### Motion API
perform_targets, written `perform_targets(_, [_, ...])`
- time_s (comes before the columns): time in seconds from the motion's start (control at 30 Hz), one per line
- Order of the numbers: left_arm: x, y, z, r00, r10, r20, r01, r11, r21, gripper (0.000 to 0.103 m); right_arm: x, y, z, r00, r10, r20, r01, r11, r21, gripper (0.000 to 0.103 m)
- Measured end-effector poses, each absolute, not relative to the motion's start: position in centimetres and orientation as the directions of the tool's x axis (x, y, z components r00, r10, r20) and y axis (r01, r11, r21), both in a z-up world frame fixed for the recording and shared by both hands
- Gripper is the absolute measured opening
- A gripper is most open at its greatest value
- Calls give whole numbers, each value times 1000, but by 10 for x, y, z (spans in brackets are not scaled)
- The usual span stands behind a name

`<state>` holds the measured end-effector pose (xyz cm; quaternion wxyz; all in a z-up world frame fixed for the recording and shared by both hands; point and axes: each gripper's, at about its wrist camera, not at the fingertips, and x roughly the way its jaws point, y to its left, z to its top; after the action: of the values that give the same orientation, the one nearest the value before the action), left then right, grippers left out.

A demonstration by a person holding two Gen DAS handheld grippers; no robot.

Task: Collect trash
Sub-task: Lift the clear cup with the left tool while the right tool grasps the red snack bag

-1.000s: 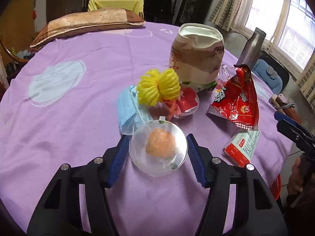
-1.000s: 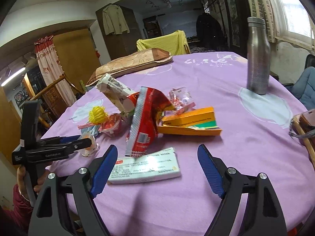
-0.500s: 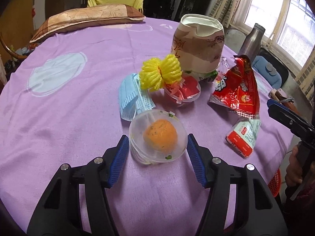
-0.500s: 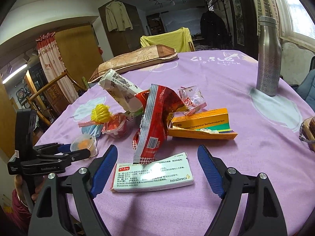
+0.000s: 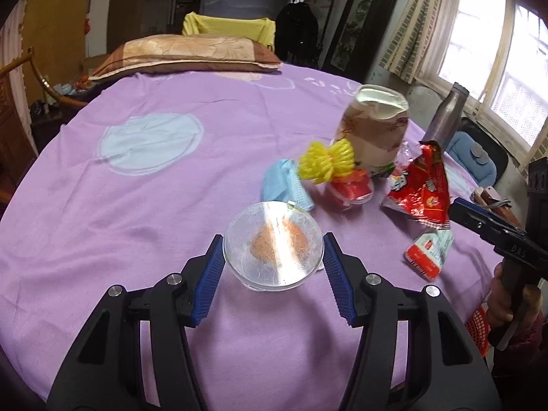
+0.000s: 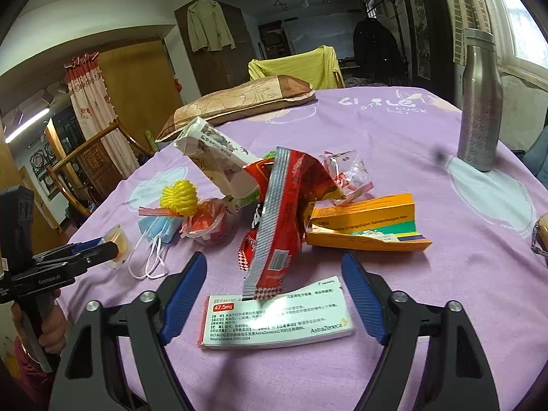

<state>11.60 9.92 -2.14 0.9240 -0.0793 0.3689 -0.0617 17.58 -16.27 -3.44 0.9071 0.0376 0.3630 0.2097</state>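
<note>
My left gripper point(image 5: 273, 267) is shut on a clear plastic cup point(image 5: 273, 250) with orange residue and holds it tilted above the purple tablecloth point(image 5: 137, 205); the cup also shows in the right wrist view point(image 6: 120, 245). My right gripper point(image 6: 274, 294) is open, its fingers either side of a white medicine box point(image 6: 277, 318) lying flat. Beyond lie a red snack bag point(image 6: 284, 212), an orange box point(image 6: 366, 229), a blue face mask point(image 5: 284, 185), a yellow mesh point(image 5: 325, 161), a red jelly cup point(image 5: 352, 191) and a crushed paper carton point(image 5: 373, 133).
A steel bottle point(image 6: 479, 102) stands at the far right of the table. A brown pillow point(image 5: 185, 53) lies at the far edge, with a yellow-covered chair point(image 5: 229, 25) behind. A red basket point(image 5: 477, 328) sits below the table's right edge.
My left gripper has lifted the plastic cup off the cloth and drawn it back from the pile. My right gripper has moved closer over the white medicine box.
</note>
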Motion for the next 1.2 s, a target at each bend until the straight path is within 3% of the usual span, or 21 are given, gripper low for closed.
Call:
perform_targets(0.37, [114,118,-30,716,-156,-680,15,978,-208,57,184,-150,-36,643,393,-657,-349,914,205,68])
perform_targets(0.57, [115,120,-32,715,-161,-681,11,976,-220,57,189,-146,-38,636,389,-667,-341,916,209,57])
perform_targets(0.6, [115,121,-32,714,-162,-681,10,975,-221,57,190,-146,-39,635,387,-668,-339,917,208,52])
perform_targets(0.67, [115,122,-33,713,-163,-682,9,975,-223,57,194,-145,-41,627,387,-676,-339,917,210,32])
perform_targets(0.7, [116,122,-34,711,-165,-684,9,974,-225,57,195,-146,-42,625,389,-677,-338,916,215,13])
perform_targets(0.73, [116,122,-34,710,-166,-684,10,974,-226,57,196,-148,-42,628,397,-670,-334,915,229,10])
perform_targets(1.2, [106,95,3,755,-198,-625,84,975,-207,57,163,-176,8,729,428,-534,-343,904,256,9])
